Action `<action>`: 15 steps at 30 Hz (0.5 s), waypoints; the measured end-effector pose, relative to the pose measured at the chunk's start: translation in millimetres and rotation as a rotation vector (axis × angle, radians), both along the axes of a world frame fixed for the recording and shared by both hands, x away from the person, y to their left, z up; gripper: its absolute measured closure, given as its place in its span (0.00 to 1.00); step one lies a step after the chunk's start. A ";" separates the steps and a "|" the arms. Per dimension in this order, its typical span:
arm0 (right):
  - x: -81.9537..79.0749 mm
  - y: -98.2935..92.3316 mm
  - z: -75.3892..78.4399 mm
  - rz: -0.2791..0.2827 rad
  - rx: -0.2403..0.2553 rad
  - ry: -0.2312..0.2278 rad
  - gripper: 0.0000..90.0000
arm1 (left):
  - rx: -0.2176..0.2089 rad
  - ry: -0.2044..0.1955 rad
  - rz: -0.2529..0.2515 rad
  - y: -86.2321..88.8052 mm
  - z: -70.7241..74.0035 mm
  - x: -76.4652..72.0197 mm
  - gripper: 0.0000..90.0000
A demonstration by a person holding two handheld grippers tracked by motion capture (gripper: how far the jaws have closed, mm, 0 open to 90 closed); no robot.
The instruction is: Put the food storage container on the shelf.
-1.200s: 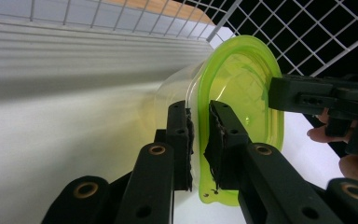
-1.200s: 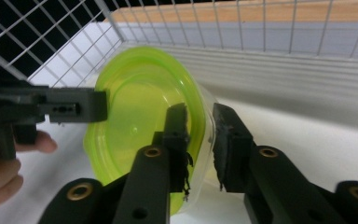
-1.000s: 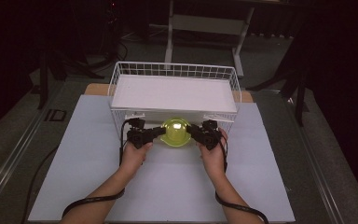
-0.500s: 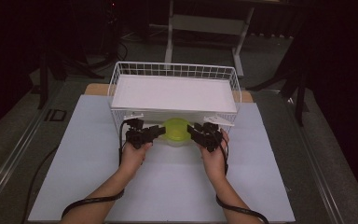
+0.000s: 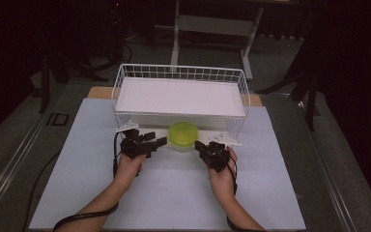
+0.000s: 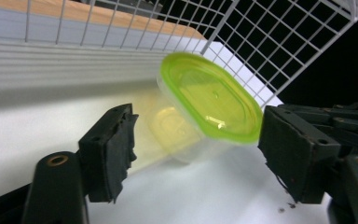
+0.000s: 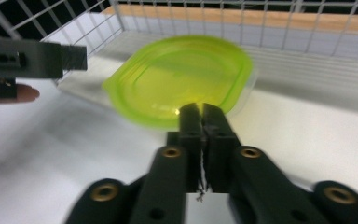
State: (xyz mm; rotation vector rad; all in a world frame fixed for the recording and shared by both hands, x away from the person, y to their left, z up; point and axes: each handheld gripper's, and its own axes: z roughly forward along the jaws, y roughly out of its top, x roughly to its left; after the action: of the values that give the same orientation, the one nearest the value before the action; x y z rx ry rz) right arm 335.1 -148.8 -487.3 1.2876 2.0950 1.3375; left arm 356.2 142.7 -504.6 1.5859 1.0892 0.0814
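A clear plastic container with a lime-green lid (image 5: 183, 136) sits on the white tabletop (image 5: 174, 193) at the near side of a white wire basket (image 5: 181, 73), about midway along the basket's near wall and just in front of it. In the left gripper view the container (image 6: 205, 102) appears tilted, its green lid facing the camera at a slant and its clear body resting on the white surface behind the jaws; whether this tilt is the container's own or comes from the turned camera cannot be told. The left gripper (image 5: 155, 141) lies just to the left of the container, and in its own view its jaws stand wide apart, released, with the container seen between and beyond them, touching neither pad. The right gripper (image 5: 200, 145) lies just to the right and a little nearer; in its own view (image 7: 201, 112) the two black jaws are pressed together, clenched, their tips at the near edge of the green lid (image 7: 182, 84), and whether they pinch the lid's rim or simply meet in front of it cannot be told. A flat white board (image 5: 180, 95) fills the basket. A strip of wooden table edge (image 5: 99, 92) shows beyond the white sheet at the far left. The person's forearms come in from the near edge, each trailing a black cable (image 5: 84, 216).
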 end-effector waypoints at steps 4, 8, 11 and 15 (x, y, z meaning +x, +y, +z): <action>-3.1 1.8 -7.8 0.009 -0.006 0.028 1.00 | -0.017 -0.022 0.012 4.3 -3.0 -11.5 0.15; -2.9 4.2 -16.7 0.013 -0.019 0.057 1.00 | -0.040 -0.063 -0.001 8.9 -3.5 -23.0 0.01; -2.5 8.7 -20.3 0.025 -0.025 0.074 1.00 | 0.000 -0.092 -0.012 10.0 -2.5 -31.5 0.01; -1.8 16.5 -21.8 0.041 -0.040 0.080 1.00 | 0.060 -0.155 -0.001 10.1 -1.1 -45.7 0.01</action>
State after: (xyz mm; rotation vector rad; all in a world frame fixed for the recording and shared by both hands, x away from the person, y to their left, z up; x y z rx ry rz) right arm 333.3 -132.3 -509.1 1.3088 2.2017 1.2731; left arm 310.6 152.8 -505.8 1.6055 0.9733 0.2347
